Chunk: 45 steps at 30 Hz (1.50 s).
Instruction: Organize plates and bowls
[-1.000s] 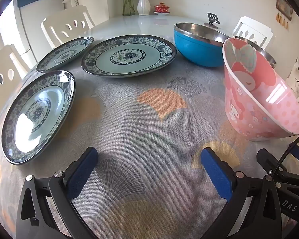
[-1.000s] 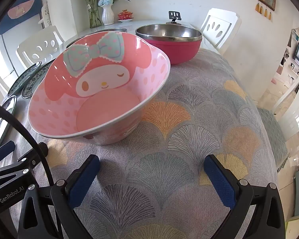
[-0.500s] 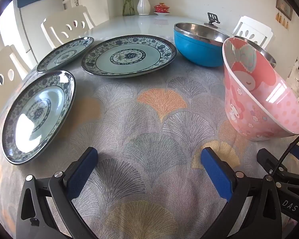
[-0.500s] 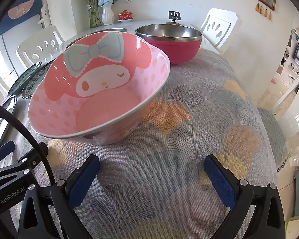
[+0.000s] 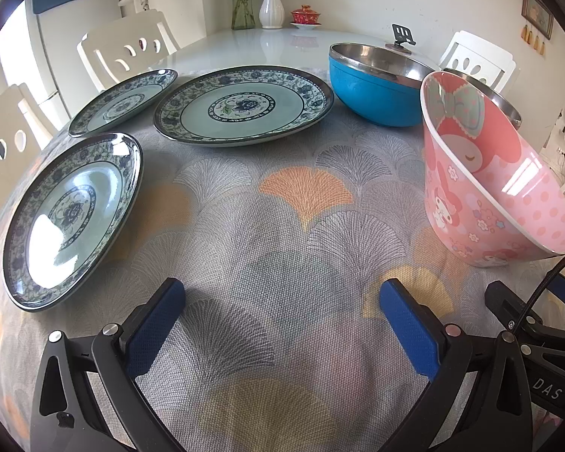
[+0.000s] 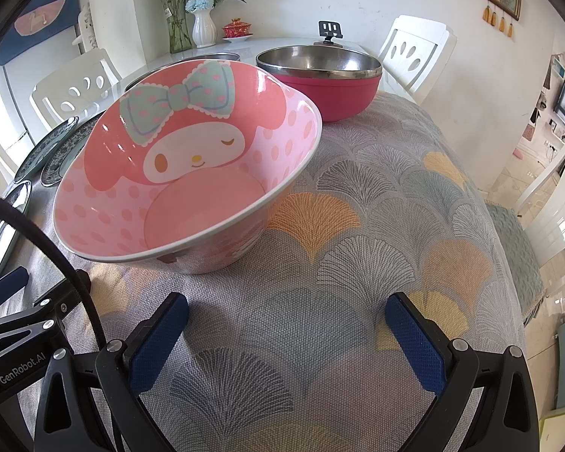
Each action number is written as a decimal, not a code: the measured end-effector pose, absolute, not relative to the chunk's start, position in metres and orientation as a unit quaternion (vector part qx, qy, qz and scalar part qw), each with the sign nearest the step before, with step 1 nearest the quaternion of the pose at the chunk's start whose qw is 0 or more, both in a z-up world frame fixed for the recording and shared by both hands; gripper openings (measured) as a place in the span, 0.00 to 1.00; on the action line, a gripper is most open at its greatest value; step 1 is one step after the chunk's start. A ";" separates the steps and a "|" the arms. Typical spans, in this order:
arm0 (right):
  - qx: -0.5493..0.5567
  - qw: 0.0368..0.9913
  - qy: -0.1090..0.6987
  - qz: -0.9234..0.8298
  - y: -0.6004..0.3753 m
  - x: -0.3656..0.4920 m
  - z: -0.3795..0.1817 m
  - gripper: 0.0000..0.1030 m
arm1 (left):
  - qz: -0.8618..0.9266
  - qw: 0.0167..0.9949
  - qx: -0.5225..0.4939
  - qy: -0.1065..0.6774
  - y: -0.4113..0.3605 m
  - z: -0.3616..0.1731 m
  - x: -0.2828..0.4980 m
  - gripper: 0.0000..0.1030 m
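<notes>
Hovering low over the desk, both grippers sit side by side w/ jaws spread wide, nothing in either. Left gripper has bare fan-print cloth betw. its blue pads; right gripper likewise. Nearest piece to the right gripper: the pink cartoon bowl, just ahead and left of its jaws, glossy melamine-looking, slanted rim tipped toward the camera. For the left gripper the closest is a blue-white patterned plate, ahead-left, shallow, round, shiny glaze. Beyond it, a bigger matching plate and a third plate further left. At the back, a blue steel-lined bowl and a red steel-lined bowl. My guess: right side goes for pink bowl first.
</notes>
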State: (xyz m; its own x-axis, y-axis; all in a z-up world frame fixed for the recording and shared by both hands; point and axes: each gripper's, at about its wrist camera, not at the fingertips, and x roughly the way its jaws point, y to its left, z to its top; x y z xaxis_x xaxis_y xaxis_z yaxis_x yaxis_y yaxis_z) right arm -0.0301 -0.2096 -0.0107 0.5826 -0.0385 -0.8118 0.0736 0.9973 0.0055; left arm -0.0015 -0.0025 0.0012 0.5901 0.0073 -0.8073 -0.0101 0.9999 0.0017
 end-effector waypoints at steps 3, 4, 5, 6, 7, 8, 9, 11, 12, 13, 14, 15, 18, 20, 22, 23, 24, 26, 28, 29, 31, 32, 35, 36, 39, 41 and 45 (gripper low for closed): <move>0.016 0.884 0.467 -0.024 -0.208 -0.033 -0.010 1.00 | 0.005 0.892 -0.001 0.453 -0.002 0.001 -0.001 1.00; 0.015 0.878 0.478 -0.021 -0.208 -0.034 -0.009 1.00 | 0.005 0.892 -0.001 0.453 -0.002 0.001 -0.001 1.00; 0.014 0.870 0.493 -0.017 -0.210 -0.039 -0.006 1.00 | 0.005 0.892 -0.001 0.453 -0.002 0.001 -0.001 1.00; 0.013 0.865 0.502 -0.015 -0.212 -0.039 -0.006 1.00 | 0.005 0.892 -0.002 0.453 -0.002 0.001 -0.001 1.00; 0.010 0.860 0.511 -0.011 -0.213 -0.041 -0.004 1.00 | 0.005 0.891 -0.002 0.453 -0.002 0.001 -0.001 1.00; 0.011 0.857 0.514 -0.007 -0.214 -0.043 -0.003 1.00 | 0.004 0.891 -0.002 0.455 -0.002 0.001 -0.001 1.00; 0.020 0.858 0.513 -0.012 -0.214 -0.046 -0.004 1.00 | -0.002 0.887 0.001 0.462 -0.001 0.001 -0.001 1.00; 0.026 0.854 0.519 -0.028 -0.212 -0.054 -0.005 1.00 | -0.039 0.875 0.016 0.483 0.001 0.003 -0.004 1.00; 0.027 0.849 0.526 -0.036 -0.210 -0.056 -0.005 1.00 | -0.056 0.869 0.026 0.490 0.002 0.003 -0.007 1.00; 0.032 0.843 0.536 -0.041 -0.210 -0.055 -0.006 1.00 | -0.083 0.861 0.042 0.500 0.003 0.004 -0.014 1.00; 0.038 0.826 0.560 -0.051 -0.208 -0.054 -0.006 1.00 | -0.106 0.852 0.057 0.510 0.006 0.006 -0.022 1.00; 0.043 0.815 0.575 -0.056 -0.206 -0.055 -0.005 1.00 | -0.113 0.844 0.070 0.519 0.011 0.008 -0.030 1.00; 0.050 0.792 0.604 -0.067 -0.190 -0.066 0.000 1.00 | -0.097 0.844 0.075 0.522 0.043 0.022 -0.049 1.00; 0.051 0.793 0.604 -0.063 -0.168 -0.077 0.013 1.00 | -0.082 0.851 0.058 0.516 0.079 0.041 -0.058 1.00; 0.039 0.809 0.584 -0.053 -0.143 -0.080 0.031 1.00 | -0.064 0.858 0.043 0.508 0.113 0.061 -0.059 1.00; 0.024 0.824 0.564 -0.048 -0.124 -0.081 0.049 1.00 | -0.055 0.863 0.039 0.500 0.128 0.072 -0.058 1.00; 0.016 0.835 0.549 -0.042 -0.110 -0.077 0.062 1.00 | -0.040 0.870 0.039 0.491 0.143 0.083 -0.056 1.00; -0.001 0.864 0.502 -0.033 -0.076 -0.063 0.097 1.00 | 0.004 0.870 0.074 0.488 0.165 0.098 -0.041 1.00; -0.007 0.882 0.469 -0.036 -0.051 -0.048 0.129 1.00 | 0.034 0.865 0.104 0.491 0.182 0.108 -0.023 0.99; 0.000 0.893 0.449 -0.032 -0.036 -0.042 0.145 1.00 | 0.032 0.868 0.104 0.485 0.191 0.115 -0.017 0.99; 0.020 0.916 0.400 -0.022 -0.013 -0.033 0.178 1.00 | 0.024 0.882 0.095 0.460 0.205 0.133 -0.013 0.99; 0.027 0.930 0.364 -0.026 0.000 -0.035 0.197 1.00 | 0.025 0.890 0.097 0.445 0.210 0.141 -0.013 0.99; 0.036 0.951 0.302 -0.046 0.021 -0.040 0.223 1.00 | 0.057 0.898 0.142 0.412 0.214 0.159 -0.001 0.99; 0.040 0.952 0.301 -0.041 0.025 -0.038 0.225 1.00 | 0.071 0.897 0.161 0.405 0.212 0.161 0.004 0.99; 0.046 0.934 0.353 -0.012 0.038 -0.016 0.210 1.00 | 0.056 0.901 0.180 0.391 0.211 0.163 0.014 0.99; 0.039 0.925 0.376 -0.033 0.042 -0.011 0.199 1.00 | 0.032 0.901 0.170 0.397 0.219 0.158 0.019 0.99; 0.031 0.916 0.399 -0.031 0.040 -0.004 0.182 1.00 | 0.004 0.895 0.127 0.428 0.230 0.143 0.026 0.99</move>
State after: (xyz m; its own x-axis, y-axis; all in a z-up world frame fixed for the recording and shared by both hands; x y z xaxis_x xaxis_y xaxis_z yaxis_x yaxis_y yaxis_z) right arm -0.0039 0.0402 0.1824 0.6802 -0.0326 -0.7323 0.0822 0.9961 0.0320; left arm 0.0261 0.2300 0.1428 0.6328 0.1159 -0.7656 0.1011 0.9679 0.2300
